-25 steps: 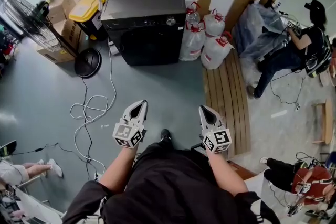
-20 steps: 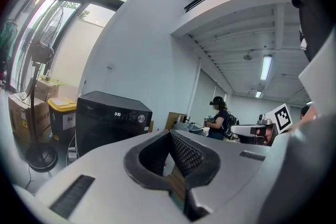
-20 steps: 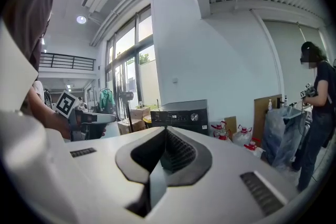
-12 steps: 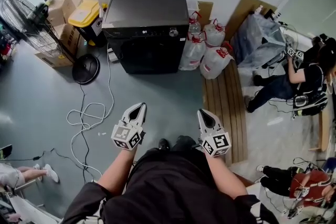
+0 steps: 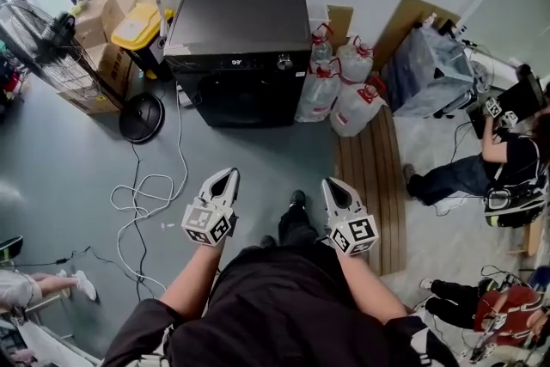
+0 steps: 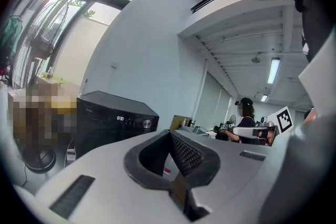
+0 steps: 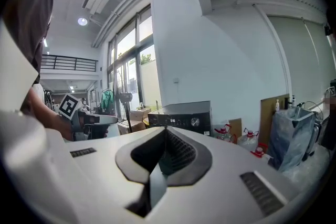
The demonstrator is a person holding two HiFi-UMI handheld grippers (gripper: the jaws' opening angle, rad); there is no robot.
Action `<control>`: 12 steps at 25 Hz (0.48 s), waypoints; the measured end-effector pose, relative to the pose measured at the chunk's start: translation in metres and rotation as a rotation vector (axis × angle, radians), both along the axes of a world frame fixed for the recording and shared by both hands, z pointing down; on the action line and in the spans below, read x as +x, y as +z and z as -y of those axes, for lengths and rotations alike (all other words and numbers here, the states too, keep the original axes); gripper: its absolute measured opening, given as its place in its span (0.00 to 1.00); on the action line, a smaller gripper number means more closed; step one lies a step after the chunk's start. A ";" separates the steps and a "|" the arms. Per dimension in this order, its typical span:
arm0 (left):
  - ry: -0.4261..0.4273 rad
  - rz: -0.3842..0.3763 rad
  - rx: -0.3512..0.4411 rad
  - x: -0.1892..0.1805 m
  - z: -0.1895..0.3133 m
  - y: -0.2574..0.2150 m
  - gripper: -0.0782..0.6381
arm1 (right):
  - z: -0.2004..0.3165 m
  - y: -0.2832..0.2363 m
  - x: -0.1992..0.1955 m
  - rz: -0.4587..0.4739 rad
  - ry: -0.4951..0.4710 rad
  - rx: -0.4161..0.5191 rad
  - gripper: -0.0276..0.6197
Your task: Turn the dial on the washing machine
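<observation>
scene: head view looks steeply down on a person in dark clothes standing on a grey floor (image 5: 69, 142), with a gripper in each hand held out in front.
washing machine: black boxy front-loading washing machine (image 5: 238, 17) against the white wall at the top of the head view, well ahead of the person.
dial: small round silver dial (image 5: 283, 61) at the right end of the machine's front control strip, right of a lit white display (image 5: 236, 62). untouched. shows small and far off past the jaws in both gripper views.
left gripper: white two-jaw left gripper (image 5: 225, 178) with marker cube, jaws clenched tip to tip, nothing between them. aimed toward the machine, well short of it.
right gripper: white two-jaw right gripper (image 5: 333, 185) with marker cube, jaws pressed together, empty. side by side with the left one, pointing the same way, well apart from the dial.
right of machine: cluster of clear plastic water jugs with red handles (image 5: 339, 86) just beside the machine's right side. brown cardboard sheets (image 5: 404, 9) lean on the wall behind. pale wooden slat pallet (image 5: 369, 172) lies on the floor in front of the jugs.
left of machine: yellow-lidded black bin (image 5: 137, 26), cardboard boxes (image 5: 94, 51), black pedestal fan (image 5: 56, 39).
cable: loose white cable (image 5: 146, 185) loops over the floor from the machine's left side toward the person.
others: seated person in black (image 5: 498, 163) at the right edge.
</observation>
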State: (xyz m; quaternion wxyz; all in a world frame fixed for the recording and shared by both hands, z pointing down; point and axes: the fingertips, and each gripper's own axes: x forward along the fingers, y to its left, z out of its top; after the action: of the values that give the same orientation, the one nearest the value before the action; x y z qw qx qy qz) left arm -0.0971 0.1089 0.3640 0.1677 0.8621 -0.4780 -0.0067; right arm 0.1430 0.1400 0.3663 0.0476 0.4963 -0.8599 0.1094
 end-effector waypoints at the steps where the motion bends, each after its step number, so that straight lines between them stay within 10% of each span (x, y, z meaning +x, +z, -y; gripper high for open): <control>1: -0.002 0.005 0.000 0.003 0.007 0.000 0.13 | 0.009 0.000 0.002 0.004 -0.005 0.002 0.08; 12: -0.080 0.042 -0.017 0.029 0.097 0.000 0.13 | 0.110 0.008 0.026 0.051 -0.079 -0.024 0.08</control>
State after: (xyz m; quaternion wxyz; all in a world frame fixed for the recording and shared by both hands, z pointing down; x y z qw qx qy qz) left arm -0.0684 0.0123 0.3639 0.1648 0.8407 -0.5157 0.0087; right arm 0.1692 0.0302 0.3741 0.0358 0.4584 -0.8784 0.1302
